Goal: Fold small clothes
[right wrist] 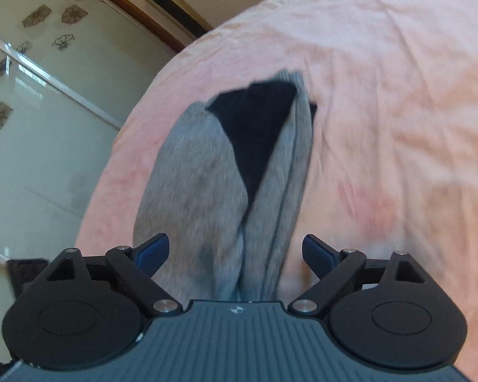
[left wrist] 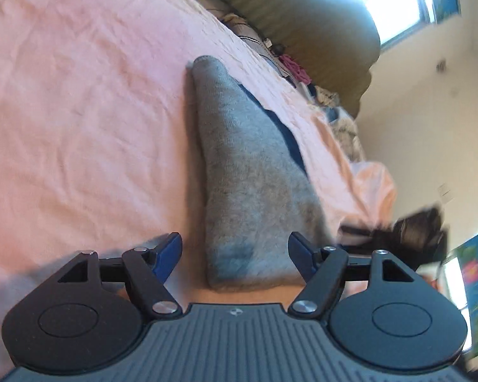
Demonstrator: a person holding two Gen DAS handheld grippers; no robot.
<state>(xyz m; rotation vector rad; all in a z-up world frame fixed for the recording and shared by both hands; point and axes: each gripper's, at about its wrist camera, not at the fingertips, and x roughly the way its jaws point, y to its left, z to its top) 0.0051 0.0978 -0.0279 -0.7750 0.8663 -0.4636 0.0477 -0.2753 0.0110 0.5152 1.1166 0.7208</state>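
A grey knitted garment (left wrist: 239, 172) with a dark blue part along its right edge lies folded into a long strip on the pink bedsheet (left wrist: 79, 111). My left gripper (left wrist: 234, 254) stands open over the strip's near end, its blue pads apart and off the cloth. In the right wrist view the same grey garment (right wrist: 194, 184) shows a dark inner patch (right wrist: 255, 127) and several folded layers. My right gripper (right wrist: 235, 253) is open too, with the cloth's near end between its fingers and neither pad pressing on it.
The pink sheet (right wrist: 382, 127) spreads wide around the garment. A heap of other clothes (left wrist: 296, 70) and a dark green bolster (left wrist: 318, 31) line the bed's far edge under a bright window. Wardrobe doors (right wrist: 47, 111) with flower decals stand beyond the bed's edge.
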